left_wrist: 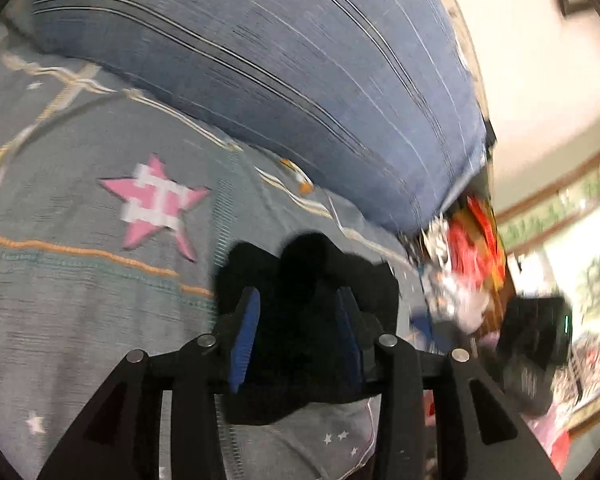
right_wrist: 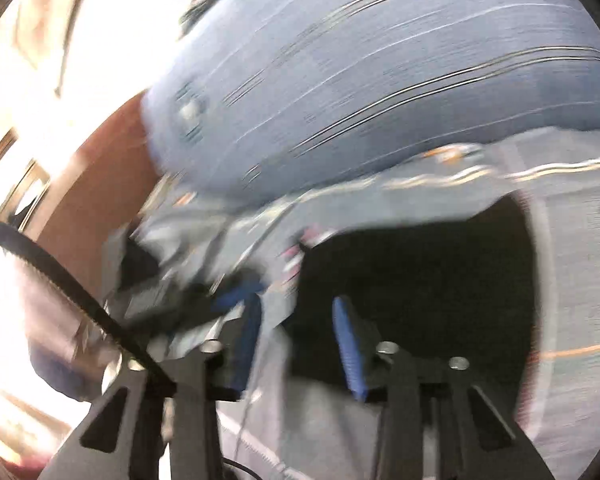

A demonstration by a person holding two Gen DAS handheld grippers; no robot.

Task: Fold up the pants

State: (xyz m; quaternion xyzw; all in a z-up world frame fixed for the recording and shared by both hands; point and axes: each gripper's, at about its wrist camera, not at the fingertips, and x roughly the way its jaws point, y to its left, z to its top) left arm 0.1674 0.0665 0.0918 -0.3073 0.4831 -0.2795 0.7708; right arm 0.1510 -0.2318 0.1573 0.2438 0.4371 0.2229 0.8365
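Left wrist view: the left gripper (left_wrist: 296, 320) has a bunched wad of the black pants (left_wrist: 300, 264) between its blue pads, though blur hides whether the pads press it. Beyond lies a grey bedsheet (left_wrist: 80, 300) with a pink star (left_wrist: 156, 200), then a blue striped pillow (left_wrist: 280, 80). In the right wrist view the right gripper (right_wrist: 296, 332) stands parted and grasps nothing, the pants spread dark just right of it.
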